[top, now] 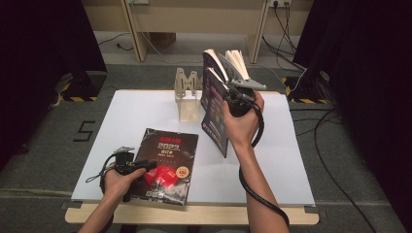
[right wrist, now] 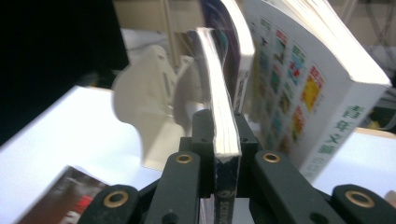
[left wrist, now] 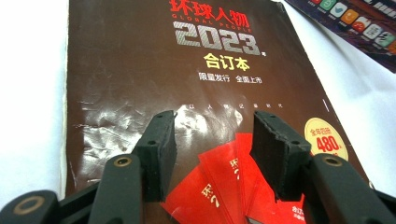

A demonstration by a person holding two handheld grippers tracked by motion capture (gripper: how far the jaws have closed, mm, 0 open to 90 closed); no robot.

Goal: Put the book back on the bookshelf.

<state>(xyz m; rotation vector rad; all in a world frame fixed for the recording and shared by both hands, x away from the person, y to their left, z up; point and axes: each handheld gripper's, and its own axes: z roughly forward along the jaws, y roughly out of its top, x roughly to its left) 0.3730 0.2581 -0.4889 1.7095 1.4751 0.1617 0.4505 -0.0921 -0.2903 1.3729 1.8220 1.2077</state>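
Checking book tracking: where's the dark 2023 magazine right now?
High view: the 2023 magazine lies flat at the white table's near-left, under the left gripper.

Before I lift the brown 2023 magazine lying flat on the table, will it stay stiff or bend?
The brown magazine will probably sag: its soft cover is creased and wrinkled. The glossy, shiny cover may slip between the pads of the left gripper, which stands open above it. It looks fairly thick, so likely heavy for a one-edge grip.

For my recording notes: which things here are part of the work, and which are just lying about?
Part of the work:
- right gripper, shut on a thin magazine
- wooden book stand
- books standing at the stand
- brown 2023 magazine flat under the left gripper, jaws open

Lying about:
- floor cables
- floor mark
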